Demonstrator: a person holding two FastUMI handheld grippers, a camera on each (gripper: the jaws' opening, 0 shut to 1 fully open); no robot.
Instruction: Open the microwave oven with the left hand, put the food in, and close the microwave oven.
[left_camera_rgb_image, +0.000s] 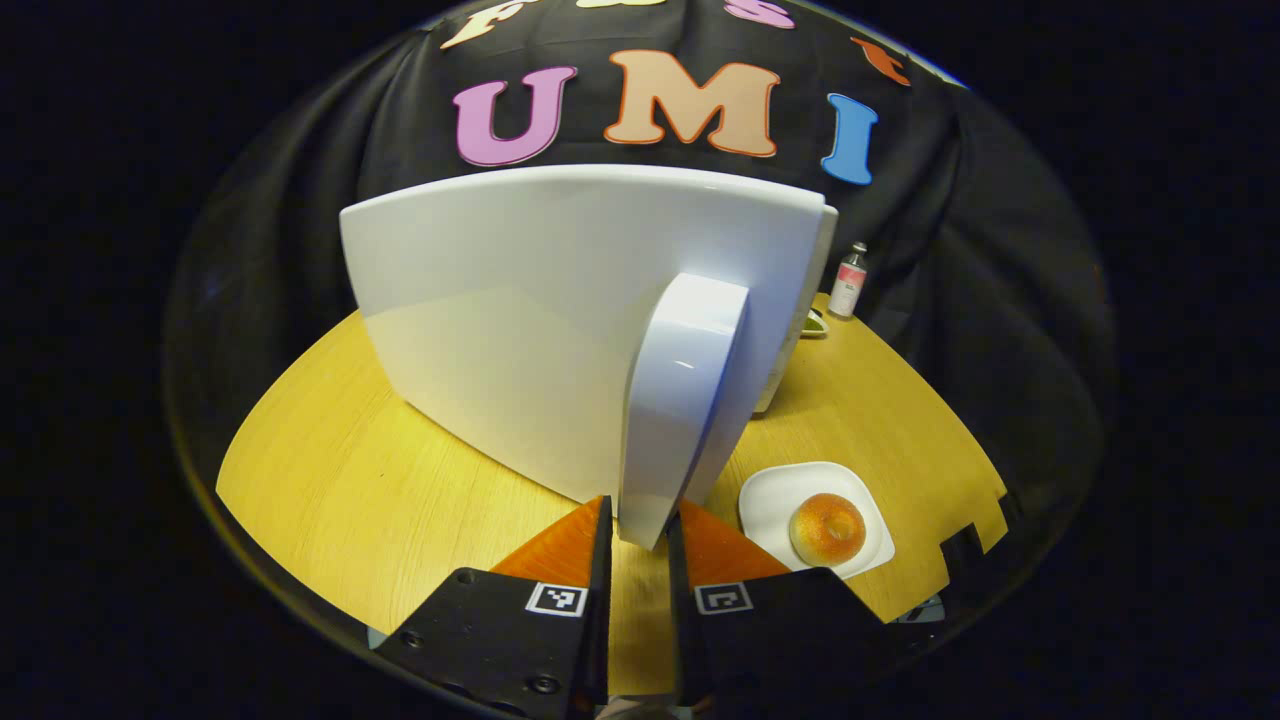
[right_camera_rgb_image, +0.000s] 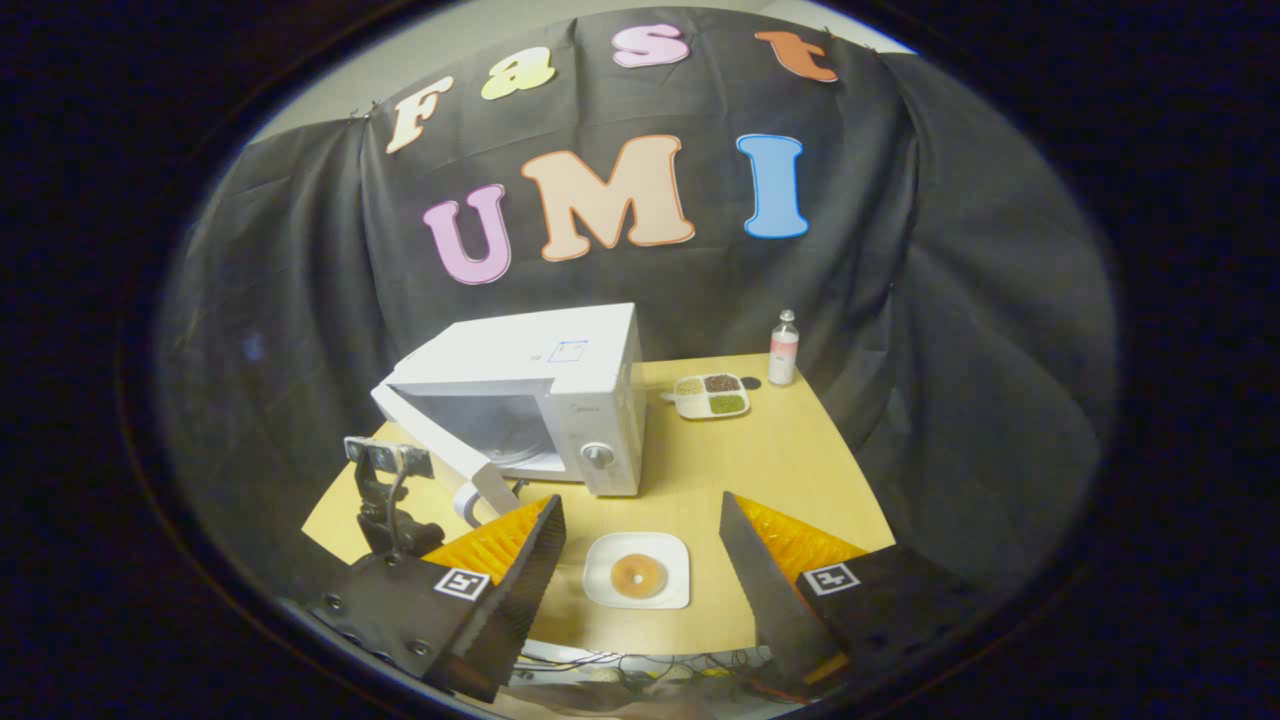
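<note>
The white microwave oven's open door (left_camera_rgb_image: 560, 320) is faced closely in the left gripper view, whereas the whole yellow wooden table (right_camera_rgb_image: 790, 460) is seen from farther back in the right gripper view, with the white plate (left_camera_rgb_image: 775, 500) carrying a round bun shared, at 5 o'clock and 6 o'clock respectively.

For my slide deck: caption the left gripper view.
Left gripper shut on microwave door handle, bagel waiting.

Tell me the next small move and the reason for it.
Probably keep swinging the door handle outward: the left gripper is shut on it, the microwave door is only partly open, and the bagel sits on its plate.
</note>
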